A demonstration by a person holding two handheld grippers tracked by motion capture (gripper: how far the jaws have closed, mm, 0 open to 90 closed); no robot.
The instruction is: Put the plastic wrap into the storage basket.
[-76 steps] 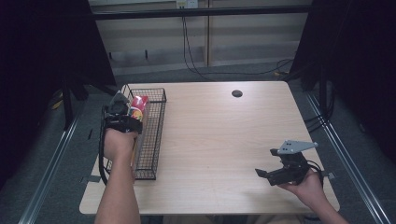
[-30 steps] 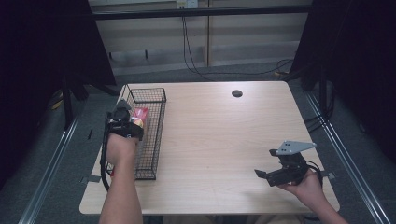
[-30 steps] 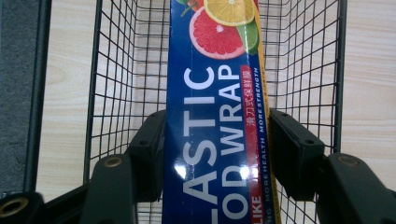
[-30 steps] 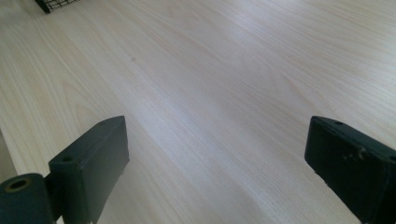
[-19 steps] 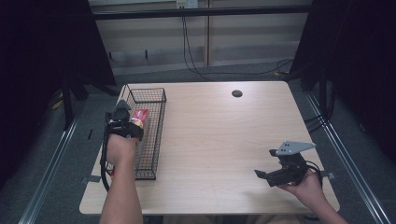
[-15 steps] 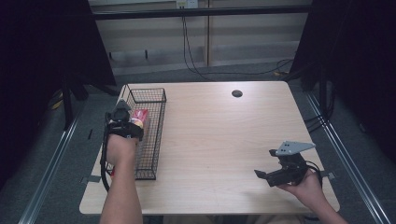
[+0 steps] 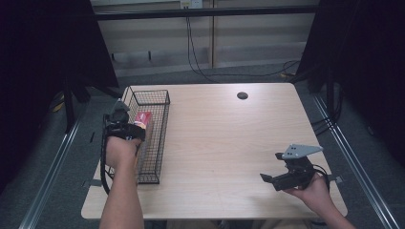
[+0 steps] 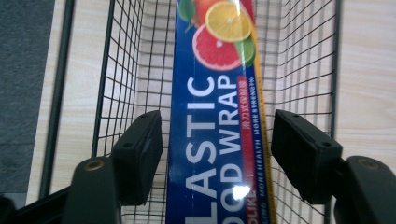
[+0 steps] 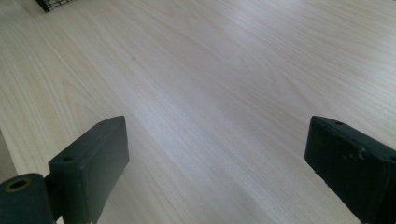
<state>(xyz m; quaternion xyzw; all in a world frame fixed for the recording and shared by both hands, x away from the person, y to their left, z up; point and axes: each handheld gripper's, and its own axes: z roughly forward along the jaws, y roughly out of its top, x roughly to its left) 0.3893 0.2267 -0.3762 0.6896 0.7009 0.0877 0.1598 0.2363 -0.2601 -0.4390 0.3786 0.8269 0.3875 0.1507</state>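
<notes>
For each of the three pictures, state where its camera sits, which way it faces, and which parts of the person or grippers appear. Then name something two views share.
High view: above the person's side, facing forward and down on the table; both forearms, left gripper and right gripper show.
Left gripper view: on the left gripper, looking into the wire basket at the plastic wrap box, loose between its open jaws.
Right gripper view: on the right gripper, facing bare tabletop; jaws open.
Shared: basket and box, in the high and left gripper views.

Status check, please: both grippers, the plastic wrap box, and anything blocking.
Left gripper jaws just opened, clear of plastic wrap box. Box lies in wire basket. Right gripper open, idle over bare table. Nothing in the way.
</notes>
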